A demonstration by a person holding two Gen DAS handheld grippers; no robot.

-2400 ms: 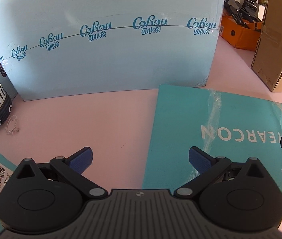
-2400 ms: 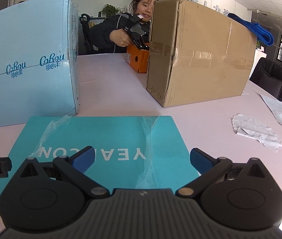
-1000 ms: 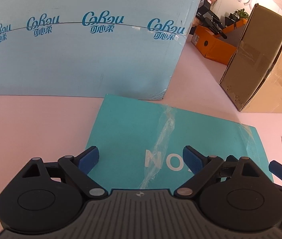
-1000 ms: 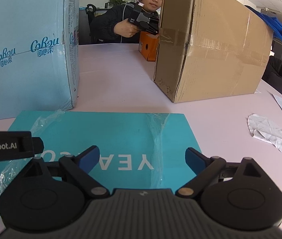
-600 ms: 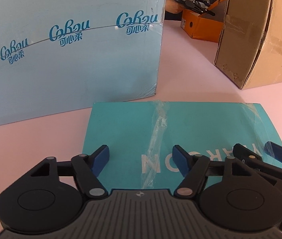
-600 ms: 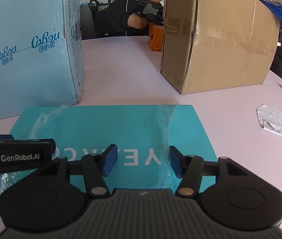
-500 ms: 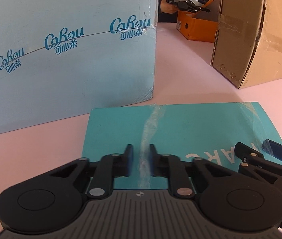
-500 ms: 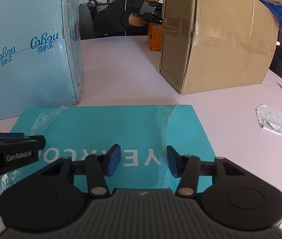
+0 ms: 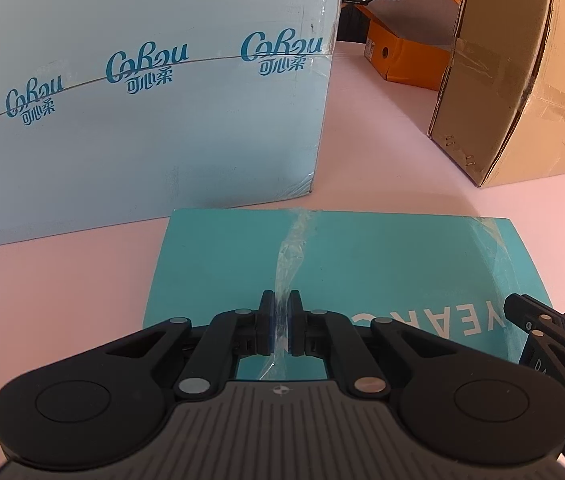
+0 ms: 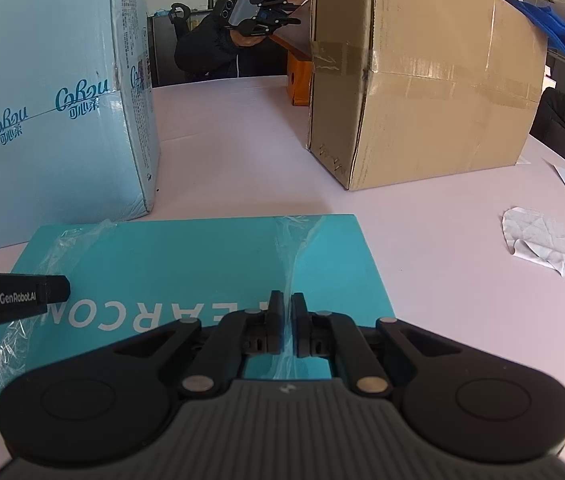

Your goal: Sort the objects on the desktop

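Note:
A flat teal box [image 9: 362,264] printed YEARCON lies on the pink table, also in the right wrist view [image 10: 202,264]. Two strips of clear plastic wrap run across its top. My left gripper [image 9: 281,322] is shut on the left strip of wrap [image 9: 294,240]. My right gripper [image 10: 287,322] is shut on the right strip of wrap [image 10: 298,240]. The right gripper shows at the right edge of the left wrist view [image 9: 542,332], and the left gripper at the left edge of the right wrist view [image 10: 14,296].
A tall light-blue carton [image 9: 142,92] stands behind the teal box, left. A brown cardboard box [image 10: 422,80] stands behind right. An orange box [image 9: 406,52] and a person with grippers [image 10: 258,12] are at the far side. Crumpled paper [image 10: 550,248] lies right.
Both grippers have closed from wide open, each pinching a strip of plastic wrap on the teal box. The left gripper has swung right, over the box.

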